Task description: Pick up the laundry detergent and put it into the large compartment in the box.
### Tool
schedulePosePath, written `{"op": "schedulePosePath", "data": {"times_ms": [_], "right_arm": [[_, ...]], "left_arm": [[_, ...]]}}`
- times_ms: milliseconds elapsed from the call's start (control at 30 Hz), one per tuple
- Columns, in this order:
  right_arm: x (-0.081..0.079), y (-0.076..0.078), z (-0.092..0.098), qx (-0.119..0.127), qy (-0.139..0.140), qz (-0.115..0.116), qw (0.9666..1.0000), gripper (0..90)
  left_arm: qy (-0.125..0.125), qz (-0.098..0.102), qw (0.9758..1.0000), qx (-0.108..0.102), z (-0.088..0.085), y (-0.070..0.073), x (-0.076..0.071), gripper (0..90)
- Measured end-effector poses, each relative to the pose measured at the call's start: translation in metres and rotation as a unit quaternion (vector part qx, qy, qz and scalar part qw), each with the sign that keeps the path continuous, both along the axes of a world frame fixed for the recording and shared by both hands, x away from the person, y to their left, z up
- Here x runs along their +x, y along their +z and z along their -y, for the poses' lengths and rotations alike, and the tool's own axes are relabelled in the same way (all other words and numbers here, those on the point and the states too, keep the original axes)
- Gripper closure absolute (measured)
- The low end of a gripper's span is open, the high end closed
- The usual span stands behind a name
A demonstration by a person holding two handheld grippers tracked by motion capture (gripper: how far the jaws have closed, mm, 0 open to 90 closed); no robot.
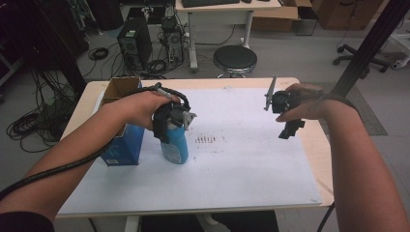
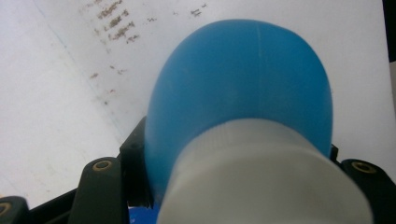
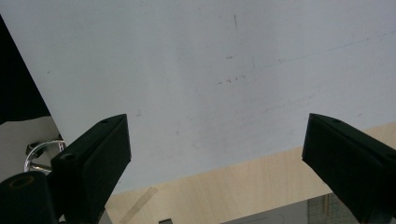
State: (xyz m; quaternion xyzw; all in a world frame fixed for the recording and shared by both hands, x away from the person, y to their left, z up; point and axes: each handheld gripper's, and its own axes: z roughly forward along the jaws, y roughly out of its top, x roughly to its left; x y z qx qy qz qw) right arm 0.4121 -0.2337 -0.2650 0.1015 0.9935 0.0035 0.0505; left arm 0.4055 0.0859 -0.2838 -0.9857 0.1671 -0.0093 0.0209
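Two grippers are in play, and the risk sits with the left one. The left gripper (image 1: 173, 120) is clamped on the neck end of a blue bottle (image 1: 175, 145) with a white cap (image 2: 266, 177). In the left gripper view the cap sits nearest the camera and the blue body bulges away past the jaws, one jaw on either side of it just below the cap. From the high view the bottle hangs below that gripper, its base at or very near the white sheet (image 1: 232, 159); I cannot tell whether it is resting or just lifted.

The hold is high and narrow on a rounded, smooth plastic body. My guess is that the bottle could swing or twist between the jaws if moved fast, and slip downward if it is heavy with liquid. Squeezing harder could dent the soft wall.

Just beside the left gripper, on its outer side, stands an open blue cardboard box (image 1: 121, 130), nearly touching the bottle. A sideways move toward it could knock the box or catch the bottle on its rim.

The right gripper (image 1: 288, 118) is held well apart from the bottle, above the sheet's far edge, jaws spread wide and empty. It is too distant to steady the bottle if it tips.
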Motion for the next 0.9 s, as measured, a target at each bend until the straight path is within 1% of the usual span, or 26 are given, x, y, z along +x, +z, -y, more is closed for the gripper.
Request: {"op": "schedulePosePath", "data": {"times_ms": [67,133,167,200,233,300,367,467,533,567,600,633,667,700,733,767,800,833,900], "right_arm": [[0.0,0.0,0.0,0.0,0.001,-0.001,1.0,7.8],[-0.001,0.0,0.0,0.0,0.002,0.0,1.0,7.9],[-0.001,0.0,0.0,0.0,0.002,0.0,1.0,7.8],[-0.001,0.0,0.0,0.002,0.002,0.001,1.0,7.8],[-0.001,0.0,0.0,0.002,0.002,0.001,1.0,7.8],[-0.001,0.001,0.0,0.0,0.005,0.001,1.0,7.8],[-0.001,0.001,-0.001,0.002,0.004,0.001,1.0,7.9],[-0.001,0.001,-0.001,0.002,0.005,0.001,1.0,7.8],[-0.001,0.001,-0.002,0.002,0.007,0.001,1.0,7.8],[-0.001,0.001,-0.002,0.001,0.005,0.001,1.0,7.9],[-0.001,0.001,-0.002,0.002,0.005,0.001,1.0,7.8],[-0.001,0.001,-0.003,0.002,0.007,0.002,1.0,7.8],[-0.001,0.001,-0.003,0.002,0.007,0.001,1.0,7.8],[-0.001,0.001,-0.003,0.002,0.007,0.001,1.0,7.8],[-0.001,0.001,-0.003,0.002,0.007,0.002,1.0,7.8],[-0.001,0.001,-0.003,0.003,0.009,0.003,1.0,7.8],[-0.001,0.001,-0.004,0.003,0.007,0.002,1.0,7.8],[-0.001,0.001,-0.004,0.003,0.008,0.003,1.0,7.8],[-0.001,0.001,-0.004,0.005,0.009,0.003,0.9999,7.8]], "left_arm": [[0.013,0.001,0.9999,0.0,0.0,0.003,0.001,37.9],[0.029,-0.001,0.9996,0.005,-0.001,0.006,0.001,37.9],[0.031,0.001,0.9995,0.004,-0.001,0.008,0.001,37.9],[0.044,0.0,0.999,0.005,-0.001,0.01,0.002,37.9],[0.044,0.0,0.999,0.005,-0.001,0.01,0.002,37.9],[0.063,-0.006,0.998,0.004,-0.002,0.013,0.002,37.8],[0.069,-0.009,0.9976,0.005,-0.002,0.016,0.002,37.8],[0.096,-0.019,0.9952,0.006,-0.003,0.02,0.002,37.8],[0.117,-0.025,0.9928,0.009,-0.003,0.022,0.002,37.8],[0.121,-0.025,0.9924,0.007,-0.003,0.023,0.002,37.8],[0.135,-0.027,0.9904,0.008,-0.003,0.025,0.001,37.8],[0.143,-0.024,0.9893,0.01,-0.003,0.027,0.001,37.8],[0.155,-0.028,0.9875,0.006,-0.003,0.028,0.001,37.8],[0.155,-0.028,0.9875,0.006,-0.003,0.028,0.001,37.8],[0.182,-0.029,0.9828,0.005,-0.002,0.032,0.0,37.8],[0.196,-0.031,0.9802,0.002,-0.003,0.034,0.0,37.8],[0.196,-0.031,0.9802,0.002,-0.003,0.034,0.0,37.8],[0.217,-0.034,0.9756,-0.008,-0.003,0.039,0.0,37.8],[0.227,-0.034,0.9731,-0.013,-0.003,0.044,0.0,37.8]]}}
